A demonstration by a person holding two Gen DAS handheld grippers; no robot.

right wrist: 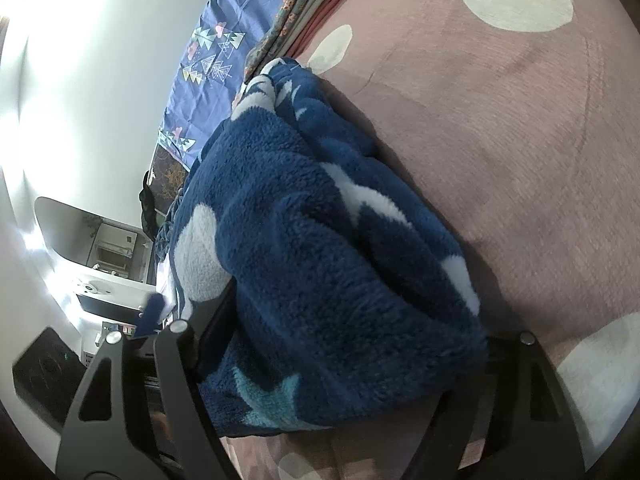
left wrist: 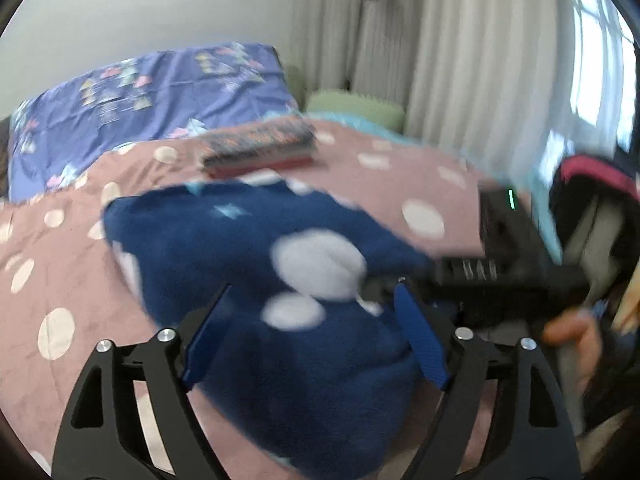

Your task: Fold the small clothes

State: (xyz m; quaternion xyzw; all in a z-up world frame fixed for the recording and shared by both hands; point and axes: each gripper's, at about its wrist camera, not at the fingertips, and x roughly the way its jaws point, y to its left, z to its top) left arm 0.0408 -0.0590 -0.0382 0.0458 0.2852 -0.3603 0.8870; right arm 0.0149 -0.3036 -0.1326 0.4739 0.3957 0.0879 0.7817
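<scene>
A dark blue fleece garment [left wrist: 248, 256] with white spots lies bunched on the pink dotted bedspread [left wrist: 60, 272]. My left gripper [left wrist: 314, 340] hovers just above its near part, open, its blue pads [left wrist: 208, 340] wide apart and off the cloth. The right gripper's black body [left wrist: 472, 274] comes in from the right, tips at the garment's edge, with a person's hand [left wrist: 572, 332] behind it. In the right wrist view the fleece [right wrist: 320, 240] fills the whole gap of my right gripper [right wrist: 356, 320], which is rolled on its side. One finger [right wrist: 216, 320] presses into the pile; the other is hidden under it.
A folded stack of clothes [left wrist: 256, 148] [right wrist: 304, 4] sits on the bed behind the fleece. Beyond it are a purple patterned pillow [left wrist: 140, 100], a green cushion [left wrist: 352, 108] and white curtains [left wrist: 460, 60]. Bare bedspread [right wrist: 520, 140] stretches beside the garment.
</scene>
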